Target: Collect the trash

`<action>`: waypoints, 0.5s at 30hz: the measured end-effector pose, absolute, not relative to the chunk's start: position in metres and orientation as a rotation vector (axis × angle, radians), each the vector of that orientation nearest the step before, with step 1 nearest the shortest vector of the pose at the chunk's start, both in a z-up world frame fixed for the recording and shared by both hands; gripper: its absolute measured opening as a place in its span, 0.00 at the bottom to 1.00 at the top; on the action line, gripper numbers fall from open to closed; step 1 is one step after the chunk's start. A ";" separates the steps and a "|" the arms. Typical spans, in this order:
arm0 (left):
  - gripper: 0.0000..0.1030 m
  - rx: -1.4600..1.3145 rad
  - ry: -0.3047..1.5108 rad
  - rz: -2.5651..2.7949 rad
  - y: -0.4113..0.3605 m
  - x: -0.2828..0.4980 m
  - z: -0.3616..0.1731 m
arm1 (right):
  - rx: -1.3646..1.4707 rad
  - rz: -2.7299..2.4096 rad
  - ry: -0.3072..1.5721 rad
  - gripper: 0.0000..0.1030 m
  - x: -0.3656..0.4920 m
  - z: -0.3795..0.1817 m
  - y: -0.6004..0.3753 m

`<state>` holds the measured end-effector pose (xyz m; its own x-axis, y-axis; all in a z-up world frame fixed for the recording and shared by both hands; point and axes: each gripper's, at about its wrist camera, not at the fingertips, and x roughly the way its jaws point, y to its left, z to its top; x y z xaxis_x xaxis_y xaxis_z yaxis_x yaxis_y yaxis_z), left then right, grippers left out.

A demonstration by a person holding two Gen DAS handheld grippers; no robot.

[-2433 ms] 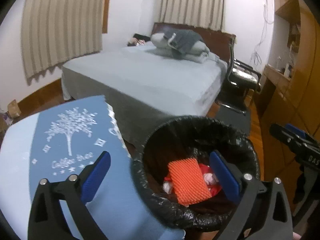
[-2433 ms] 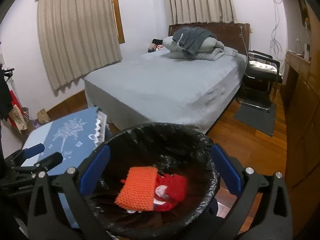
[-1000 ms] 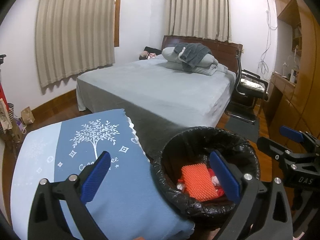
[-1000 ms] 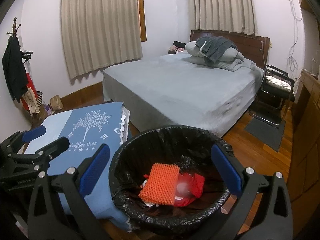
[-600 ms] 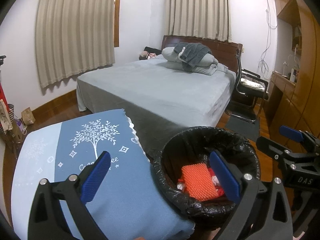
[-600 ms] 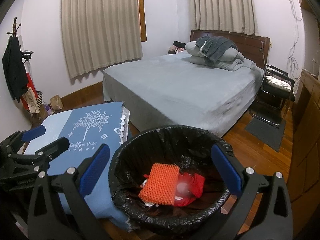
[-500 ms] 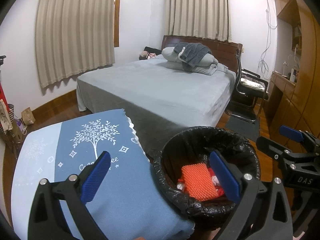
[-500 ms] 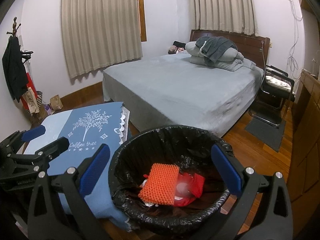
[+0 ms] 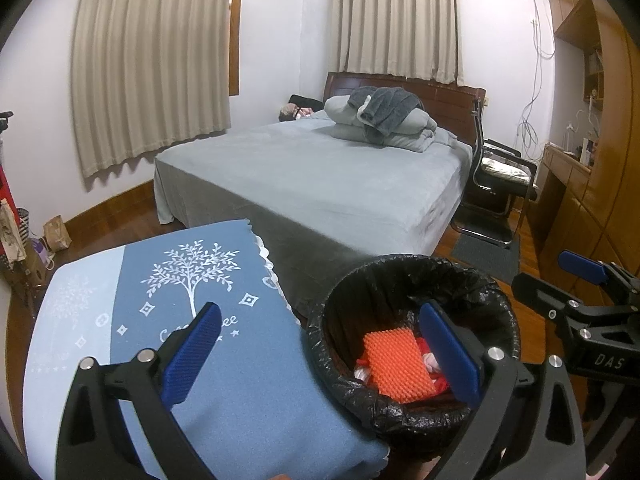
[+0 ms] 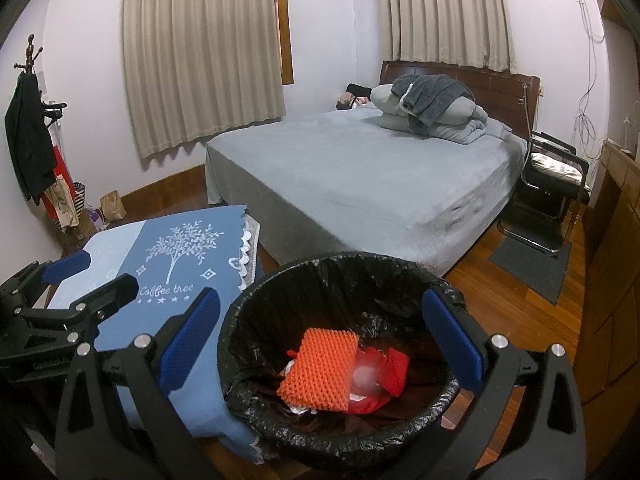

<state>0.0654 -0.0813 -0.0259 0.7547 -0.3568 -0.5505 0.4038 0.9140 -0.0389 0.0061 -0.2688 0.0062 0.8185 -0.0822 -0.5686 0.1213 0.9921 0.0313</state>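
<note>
Right tongs [image 10: 320,344] spread wide and empty over a black-lined bin [image 10: 280,292], with an orange mesh piece [image 10: 318,368] and red wrapper [image 10: 394,372] lying inside. Left tongs [image 10: 94,270] also open above the blue-clothed worktop [image 10: 160,248], just beside the bin. Grey bed [image 10: 360,176] behind.

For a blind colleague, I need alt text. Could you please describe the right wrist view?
The open right gripper hangs above a black-lined trash bin that holds an orange textured pad and red scraps. To its left is a table with a blue tree-print cloth and the left gripper; a grey bed stands behind.
</note>
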 end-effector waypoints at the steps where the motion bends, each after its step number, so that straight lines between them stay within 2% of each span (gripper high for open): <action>1: 0.94 0.083 0.583 -0.417 -0.081 0.065 -0.026 | 0.069 -0.108 0.603 0.95 0.006 0.006 -0.269; 15: 0.94 0.082 0.584 -0.417 -0.082 0.065 -0.026 | 0.065 -0.110 0.602 0.95 0.006 0.005 -0.269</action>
<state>0.0650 -0.0815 -0.0258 0.7539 -0.3586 -0.5505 0.4044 0.9137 -0.0413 0.0060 -0.2692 0.0052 0.8188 -0.0840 -0.5679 0.1217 0.9922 0.0287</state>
